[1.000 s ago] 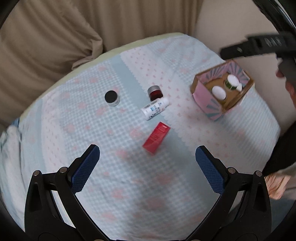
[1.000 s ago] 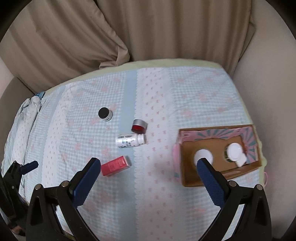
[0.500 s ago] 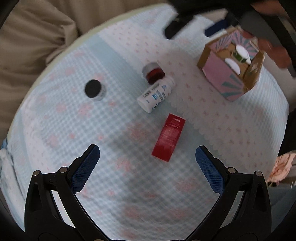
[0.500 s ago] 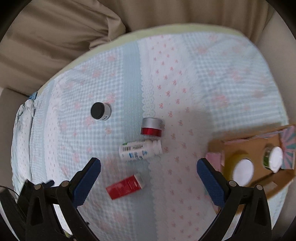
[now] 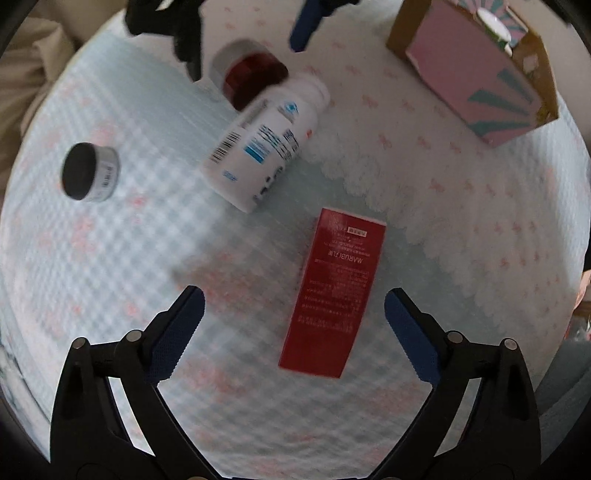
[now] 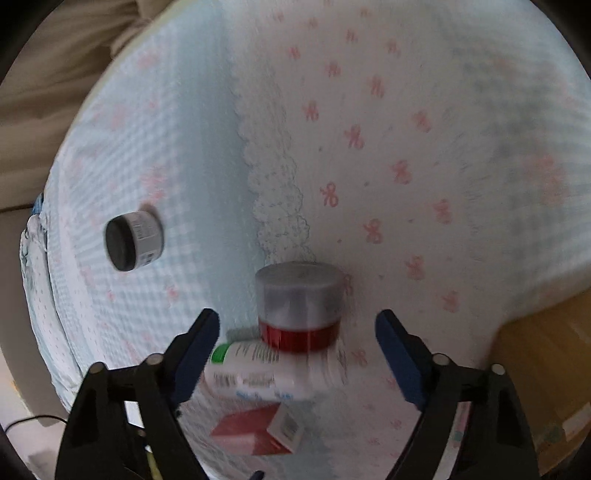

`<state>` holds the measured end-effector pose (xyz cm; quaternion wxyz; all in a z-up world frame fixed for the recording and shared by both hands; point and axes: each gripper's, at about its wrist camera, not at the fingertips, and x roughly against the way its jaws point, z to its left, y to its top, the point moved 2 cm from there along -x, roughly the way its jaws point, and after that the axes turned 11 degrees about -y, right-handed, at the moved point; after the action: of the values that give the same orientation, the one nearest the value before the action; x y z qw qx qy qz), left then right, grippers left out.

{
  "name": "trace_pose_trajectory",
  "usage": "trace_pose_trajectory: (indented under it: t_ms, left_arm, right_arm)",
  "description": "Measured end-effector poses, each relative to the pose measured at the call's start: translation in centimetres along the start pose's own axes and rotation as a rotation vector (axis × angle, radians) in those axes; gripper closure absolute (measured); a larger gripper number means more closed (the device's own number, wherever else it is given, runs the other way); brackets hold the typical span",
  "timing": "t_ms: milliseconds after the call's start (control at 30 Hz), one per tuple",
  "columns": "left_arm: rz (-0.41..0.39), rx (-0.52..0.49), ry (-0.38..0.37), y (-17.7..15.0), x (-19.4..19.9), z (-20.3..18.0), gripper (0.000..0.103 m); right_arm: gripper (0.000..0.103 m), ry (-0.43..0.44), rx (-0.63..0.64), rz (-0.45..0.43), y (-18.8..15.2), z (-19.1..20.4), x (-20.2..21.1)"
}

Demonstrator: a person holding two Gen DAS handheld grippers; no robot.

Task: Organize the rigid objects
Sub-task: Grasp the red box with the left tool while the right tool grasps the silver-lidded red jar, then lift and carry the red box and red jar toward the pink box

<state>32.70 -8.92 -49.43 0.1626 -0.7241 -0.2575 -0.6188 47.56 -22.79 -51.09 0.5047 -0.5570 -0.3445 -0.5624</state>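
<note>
A red carton (image 5: 334, 293) lies flat on the bedspread between the blue pads of my left gripper (image 5: 293, 325), whose jaws are closing and do not touch it. Beyond it lie a white bottle (image 5: 264, 142) on its side and a red jar with a grey lid (image 5: 249, 72). In the right wrist view that red jar (image 6: 299, 304) stands between the pads of my right gripper (image 6: 297, 345); its jaws are closing with gaps on both sides. The white bottle (image 6: 266, 371) and red carton (image 6: 258, 430) lie just below it. My right gripper's fingers (image 5: 304, 16) show at the top of the left wrist view.
A small black-lidded jar (image 5: 88, 173) lies apart to the left (image 6: 133, 238). A pink and cardboard box (image 5: 476, 70) holding white-lidded jars stands at the upper right; its cardboard edge (image 6: 546, 369) is at the right. Beige cushions border the bedspread (image 6: 406, 110).
Both grippers have come down close to the bedspread. The left now frames the red carton, the right frames the red jar, and both jaw gaps have narrowed.
</note>
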Motion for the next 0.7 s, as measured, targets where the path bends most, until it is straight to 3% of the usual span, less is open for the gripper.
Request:
trace_pose_trajectory:
  t_ms: [267, 367, 400, 500, 700]
  left_arm:
    - [0.052, -0.015, -0.008, 0.7, -2.9, -0.9, 0.021]
    - [0.074, -0.013, -0.026, 0.8, -4.1, -1.2, 0.034]
    - [0.085, -0.012, -0.038, 0.7, -4.5, -1.3, 0.043]
    - [0.092, -0.019, -0.066, 0.6, -5.2, -2.1, 0.059]
    - [0.079, -0.038, -0.055, 0.4, -5.4, -3.0, 0.061]
  right_arm:
    - [0.034, 0.001, -0.032, 0.070, 0.8, 0.5, -2.9]
    - [0.040, -0.018, -0.024, 0.077, 1.1, 0.9, -3.4]
    - [0.043, -0.026, -0.023, 0.079, 1.1, 0.9, -3.5]
    - [0.051, -0.048, -0.016, 0.082, 1.6, 0.7, -3.9]
    - [0.053, -0.042, -0.010, 0.071, 1.7, 0.6, -3.9]
